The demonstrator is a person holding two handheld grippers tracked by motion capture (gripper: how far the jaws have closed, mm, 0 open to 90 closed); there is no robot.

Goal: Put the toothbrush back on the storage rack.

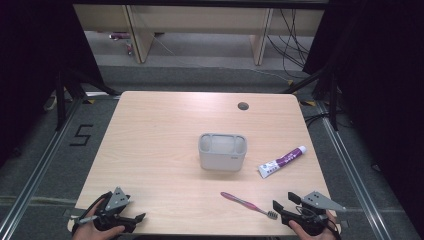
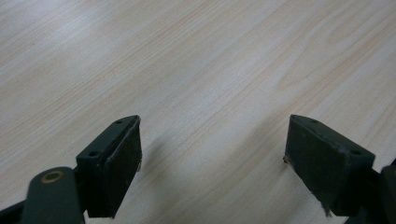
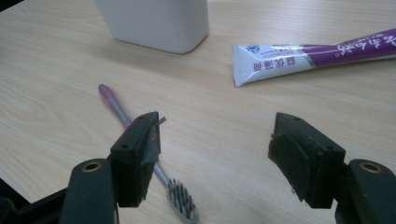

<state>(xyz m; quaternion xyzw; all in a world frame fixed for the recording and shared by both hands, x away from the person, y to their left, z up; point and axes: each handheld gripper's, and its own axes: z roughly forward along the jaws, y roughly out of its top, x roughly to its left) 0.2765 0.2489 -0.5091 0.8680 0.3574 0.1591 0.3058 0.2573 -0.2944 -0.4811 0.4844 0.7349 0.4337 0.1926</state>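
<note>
Right now the pale wooden table [image 1: 165, 130] has three small things on it. A light grey plastic holder box [image 1: 222, 151] with slots in its top stands upright near the middle. To its right lies a white and purple toothpaste tube [image 1: 281, 161], flat on the wood and well apart from the box. Closer to the person lies a pink and grey toothbrush [image 1: 247, 204], flat on the table, with its bristle head pointing toward the right gripper [image 1: 283, 205].

That right gripper sits at the near right corner of the table, held in a hand [image 1: 309, 231]. Its two black jaws stand wide apart and hold nothing. In the right gripper view [image 3: 214, 154], the toothbrush [image 3: 140, 149] lies just beside the left jaw — partly tucked under it — with its bristles on the near side. I cannot tell if the jaw touches the brush. The toothpaste tube [image 3: 313, 56] lies farther off, and the bottom of the holder box [image 3: 154, 23] stands past the brush.

The left gripper [image 1: 137, 220] sits at the near left corner, held in the other hand [image 1: 97, 231]. In the left gripper view [image 2: 212, 158] its jaws are wide apart too — just bare wood [image 2: 201, 70] lies between them.
</note>
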